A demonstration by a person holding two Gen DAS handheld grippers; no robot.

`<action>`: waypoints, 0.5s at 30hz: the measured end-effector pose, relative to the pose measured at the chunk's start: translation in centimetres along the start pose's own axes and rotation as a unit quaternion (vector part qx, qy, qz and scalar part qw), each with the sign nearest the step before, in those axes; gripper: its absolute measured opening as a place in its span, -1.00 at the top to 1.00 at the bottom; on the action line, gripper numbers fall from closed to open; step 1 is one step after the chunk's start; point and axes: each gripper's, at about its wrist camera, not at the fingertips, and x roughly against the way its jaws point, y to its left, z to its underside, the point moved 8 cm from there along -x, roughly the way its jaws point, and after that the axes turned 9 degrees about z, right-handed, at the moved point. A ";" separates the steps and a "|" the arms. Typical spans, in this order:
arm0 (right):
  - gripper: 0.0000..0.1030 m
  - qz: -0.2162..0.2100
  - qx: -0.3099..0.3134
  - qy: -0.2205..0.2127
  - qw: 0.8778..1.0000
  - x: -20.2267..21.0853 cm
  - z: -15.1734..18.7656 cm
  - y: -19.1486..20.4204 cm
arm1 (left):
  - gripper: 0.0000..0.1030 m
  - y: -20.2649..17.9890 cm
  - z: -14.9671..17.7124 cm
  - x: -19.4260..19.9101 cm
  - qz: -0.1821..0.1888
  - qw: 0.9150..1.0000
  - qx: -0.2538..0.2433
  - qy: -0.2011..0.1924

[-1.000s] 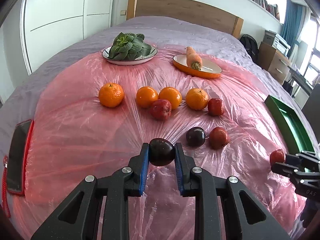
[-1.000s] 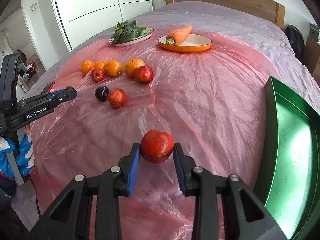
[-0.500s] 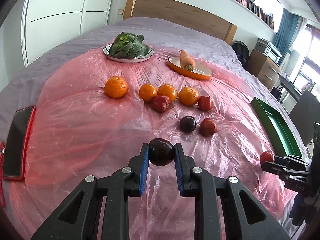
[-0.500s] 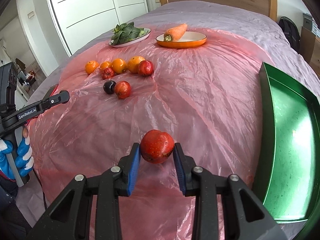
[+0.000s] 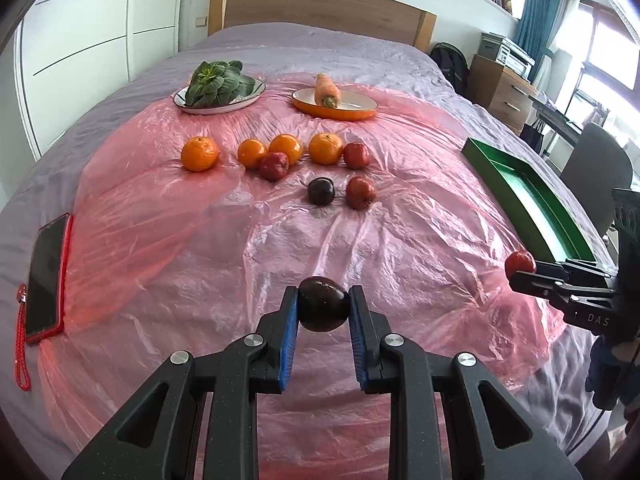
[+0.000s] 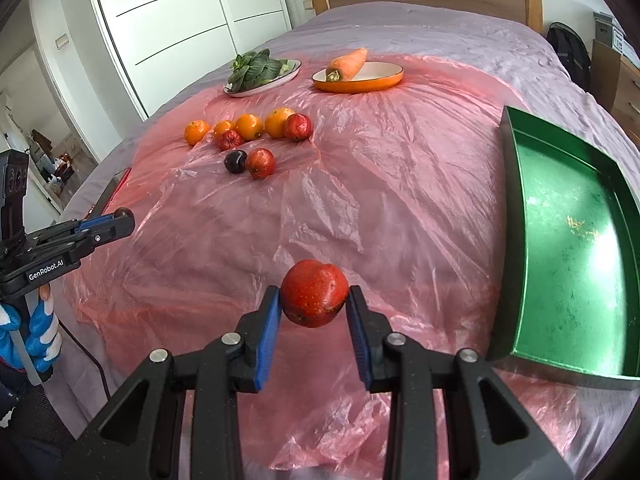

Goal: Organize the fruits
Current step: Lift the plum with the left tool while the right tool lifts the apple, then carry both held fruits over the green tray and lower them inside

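Note:
My left gripper [image 5: 324, 304] is shut on a dark purple plum [image 5: 323, 303], held above the pink plastic sheet [image 5: 360, 240]. My right gripper [image 6: 314, 300] is shut on a red plum [image 6: 314, 299] and hovers left of the green tray [image 6: 576, 240], whose floor is bare. In the left wrist view that tray [image 5: 520, 184] lies at the right, with the right gripper and its red plum [image 5: 519, 263] near its front corner. Farther back on the sheet lie several oranges [image 5: 200, 153], three red plums [image 5: 361, 192] and another dark plum [image 5: 321, 191].
A plate of leafy greens [image 5: 218, 90] and an orange dish with a carrot [image 5: 334, 102] stand at the far end of the bed. A phone in a red case [image 5: 46, 276] lies at the left edge. A gloved hand [image 6: 38, 336] holds the left gripper.
Both grippers have drawn back towards the near edge of the bed with their plums still held. The fruit on the sheet now sits farther off, and the green tray shows closer in the right wrist view.

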 end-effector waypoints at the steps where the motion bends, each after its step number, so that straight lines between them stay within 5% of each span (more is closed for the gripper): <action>1: -0.12 0.000 -0.002 0.000 1.000 0.2 0.2 -0.1 | 0.60 -0.6 0.1 0.1 0.003 1.000 -0.004 0.002; 15: -0.12 0.026 -0.041 -0.004 0.999 4.4 3.9 -4.6 | 0.60 -11.8 1.4 -0.6 0.070 0.993 -0.081 0.043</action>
